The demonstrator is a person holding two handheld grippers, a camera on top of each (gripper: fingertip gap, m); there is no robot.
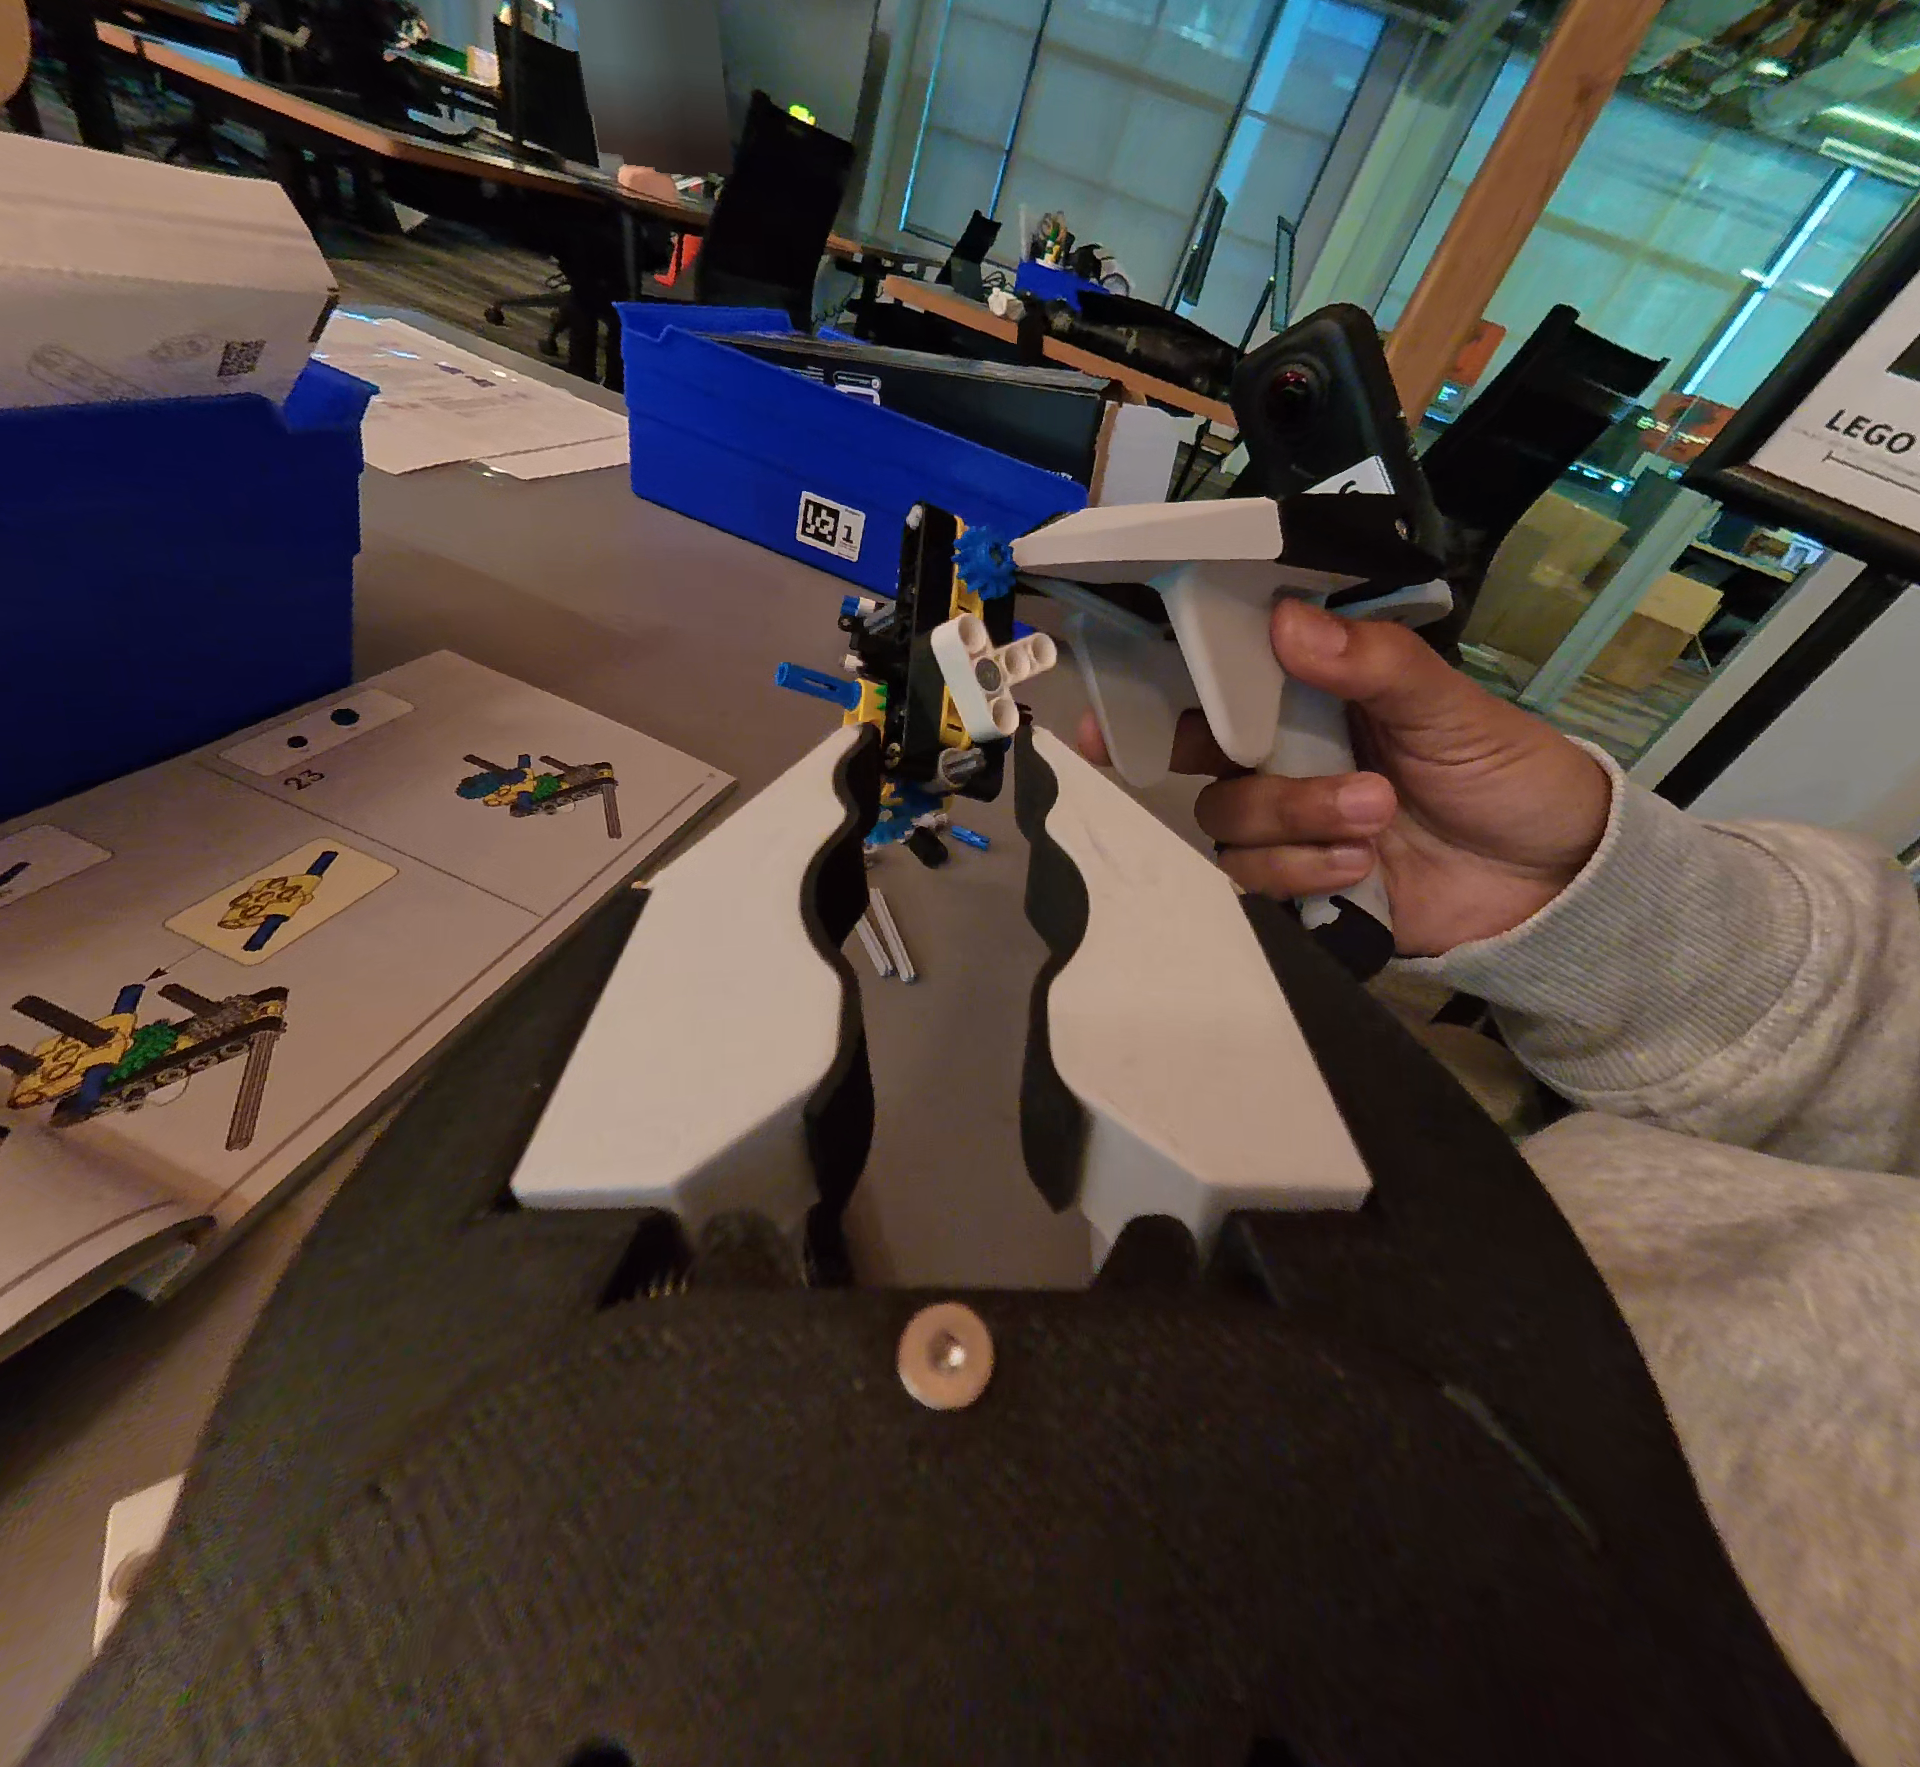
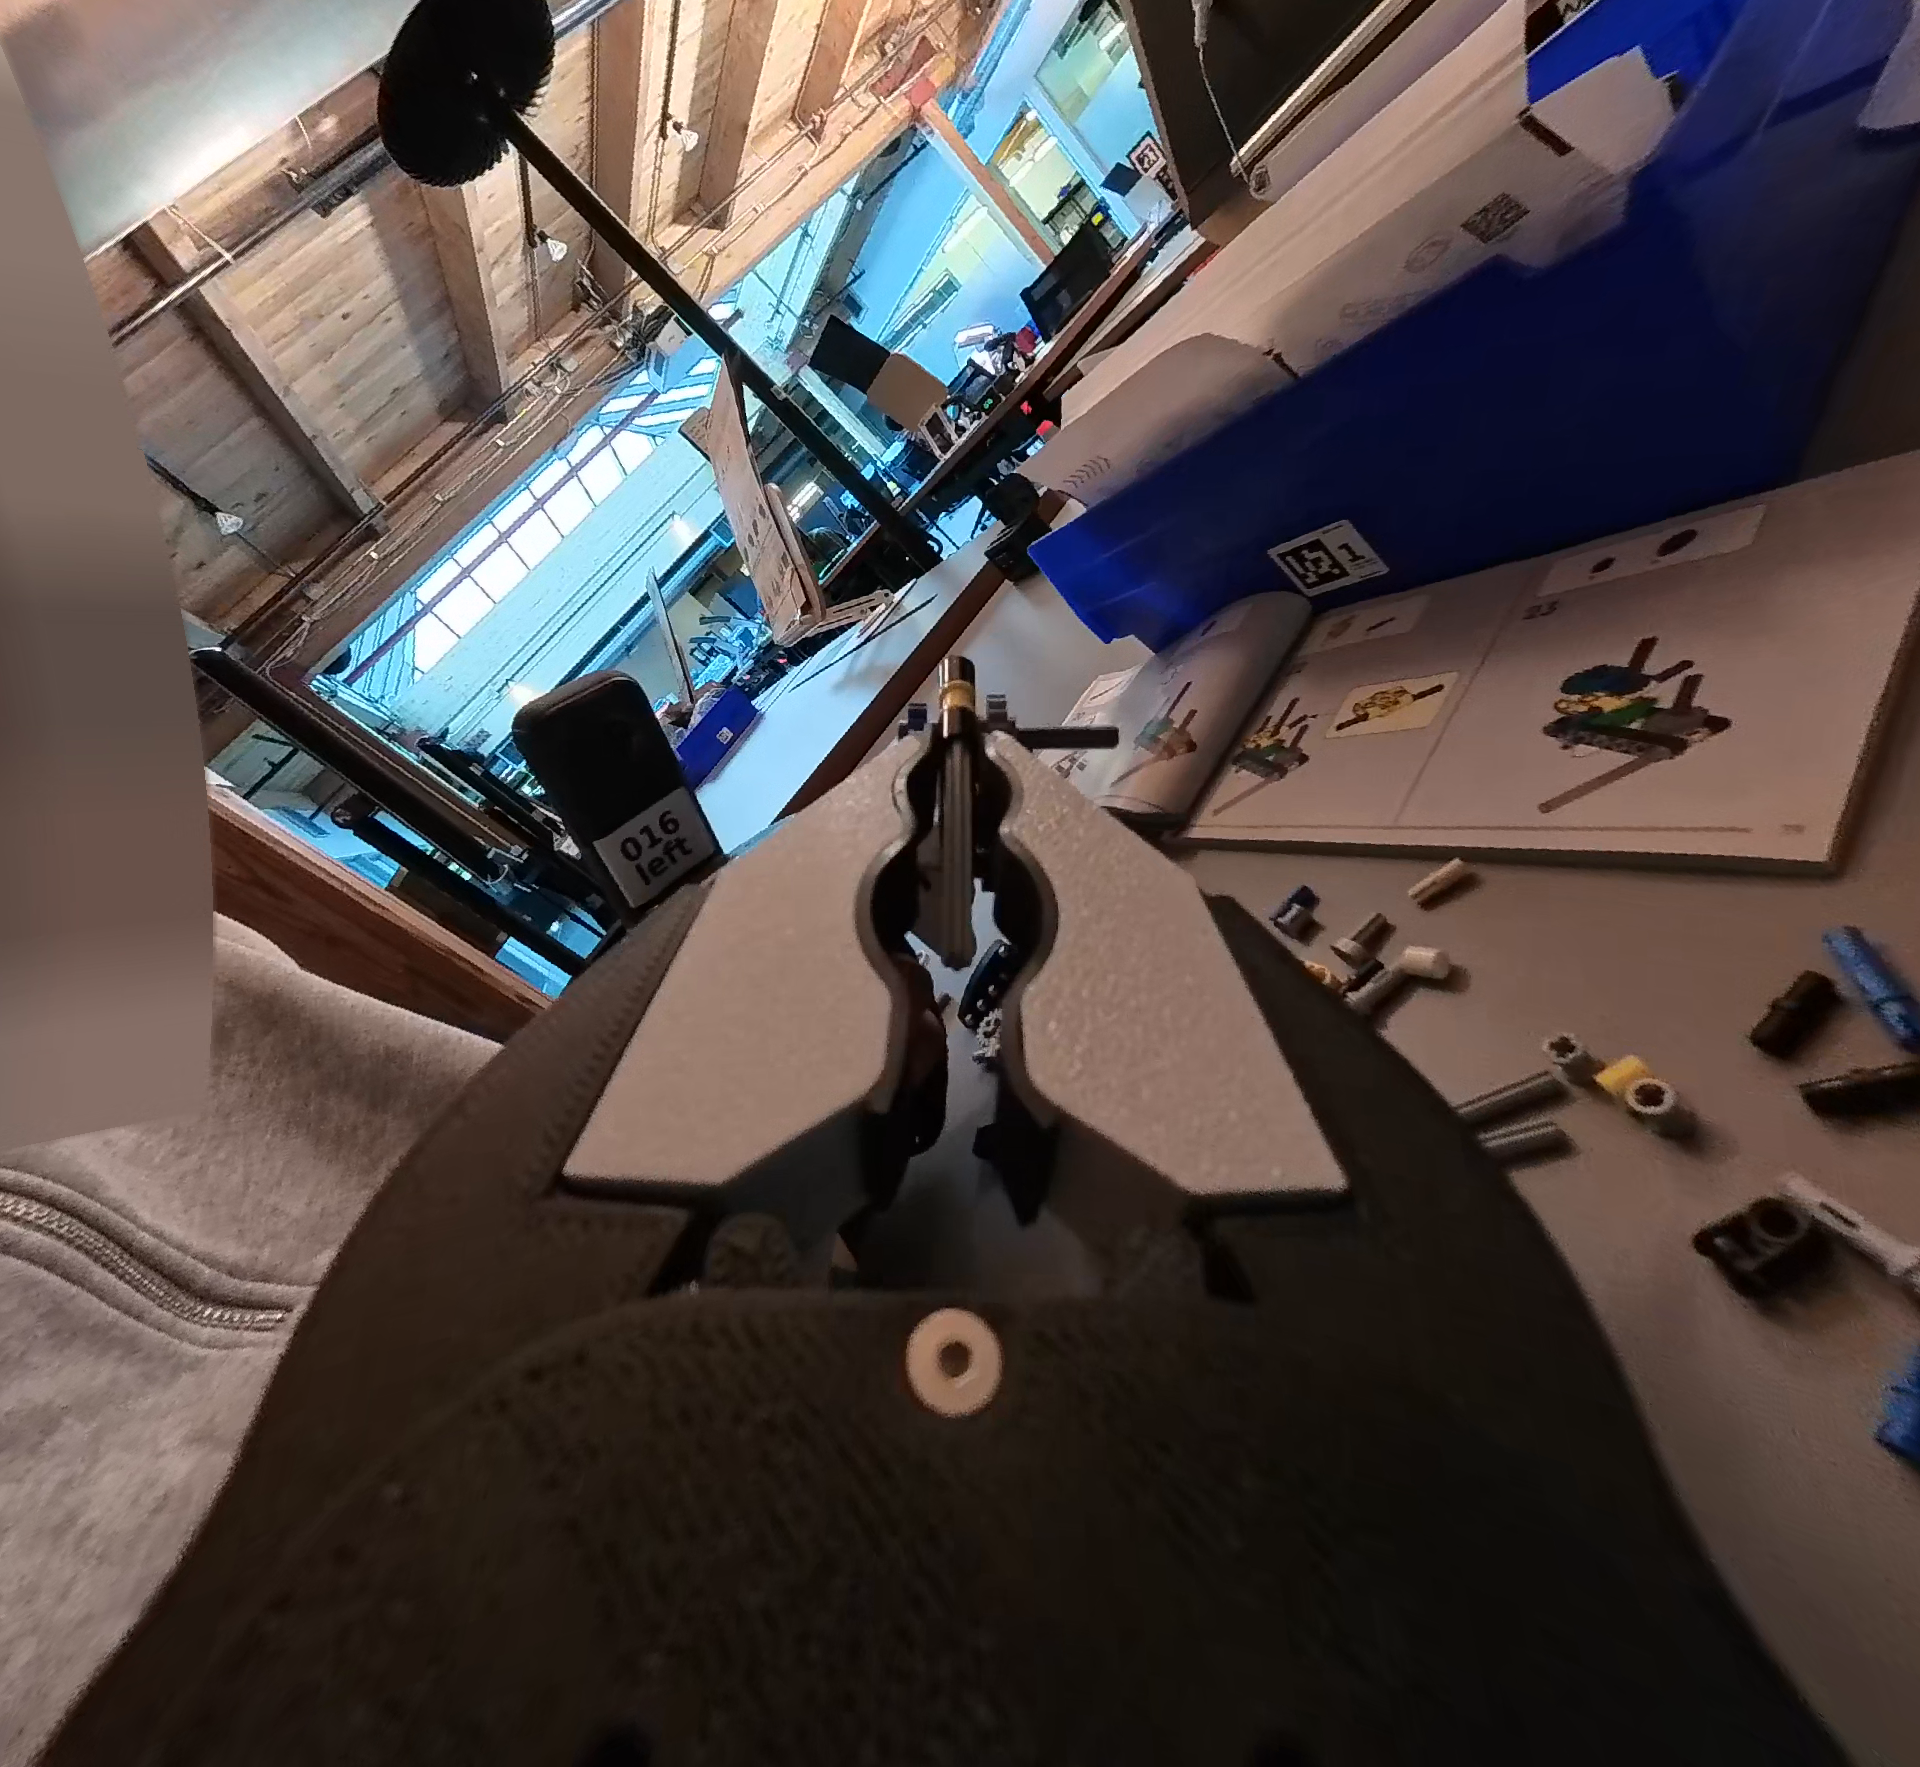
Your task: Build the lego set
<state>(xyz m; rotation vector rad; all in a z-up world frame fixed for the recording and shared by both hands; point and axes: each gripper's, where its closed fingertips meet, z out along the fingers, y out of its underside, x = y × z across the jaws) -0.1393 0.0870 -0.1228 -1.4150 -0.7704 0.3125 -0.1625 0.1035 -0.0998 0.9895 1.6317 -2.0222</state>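
Observation:
The lego model (image 1: pixel 925 668) is a small upright build of black, yellow and blue parts with a white cross piece (image 1: pixel 992 673) on its side. My left gripper (image 1: pixel 940 746) is shut on its lower part and holds it above the grey table (image 1: pixel 644 574). My right gripper (image 1: pixel 1023 564), held in a person's hand, comes in from the right with its tips closed at the model's top, against a blue gear (image 1: pixel 982 559). In the right wrist view the right gripper (image 2: pixel 956 756) is narrowed on the model (image 2: pixel 954 844), seen edge-on.
An open instruction booklet (image 1: pixel 312 886) lies left of the model, also in the right wrist view (image 2: pixel 1507 709). Blue bins (image 1: pixel 831 460) (image 1: pixel 156 554) stand behind and to the left. Several loose lego parts (image 2: pixel 1610 1073) are scattered on the table; two grey axles (image 1: pixel 883 948) lie under the model. The gap from one gripper's tips to the other's is roughly 4 centimeters.

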